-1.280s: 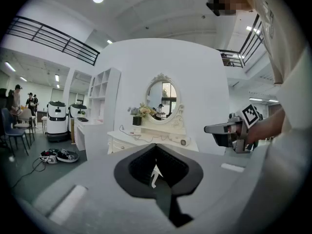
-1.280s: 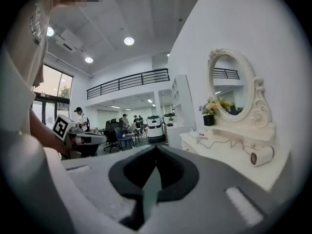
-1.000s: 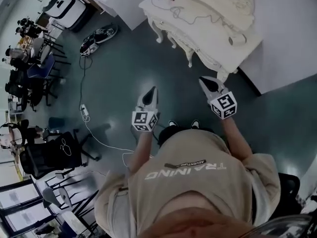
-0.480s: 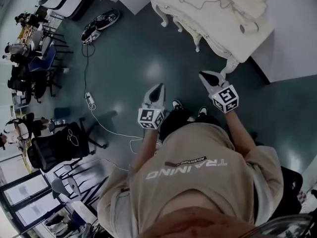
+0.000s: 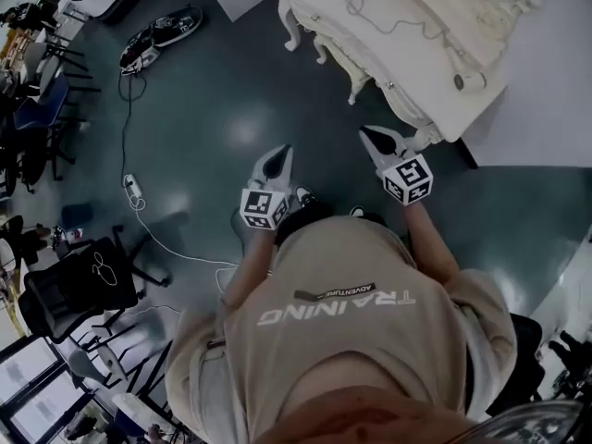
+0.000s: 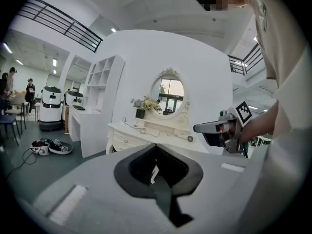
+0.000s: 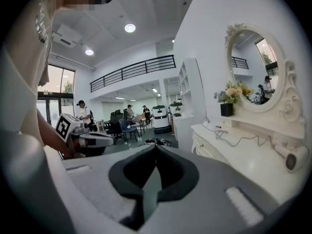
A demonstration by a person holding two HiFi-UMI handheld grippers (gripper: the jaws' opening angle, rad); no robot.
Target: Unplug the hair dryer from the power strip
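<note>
A white hair dryer (image 5: 467,81) lies on the cream dressing table (image 5: 407,58), near its front right corner; it also shows in the right gripper view (image 7: 292,159). Its thin cord (image 5: 370,12) snakes across the tabletop toward the wall; I cannot make out the plug or a strip on the table. My left gripper (image 5: 285,149) is shut and empty, held over the floor short of the table. My right gripper (image 5: 365,132) is shut and empty too, close to the table's front edge, left of the dryer.
An oval mirror (image 7: 253,67) and a flower pot (image 7: 225,108) stand at the table's back. A white power strip (image 5: 132,188) with a long cable lies on the floor at left, beside an office chair (image 5: 88,280). Shoes (image 5: 157,40) lie farther back. People stand in the distance (image 6: 30,89).
The person has stepped closer to the dressing table, and the table and dryer now sit nearer the right gripper. Both grippers stay shut and level in front of the body.
</note>
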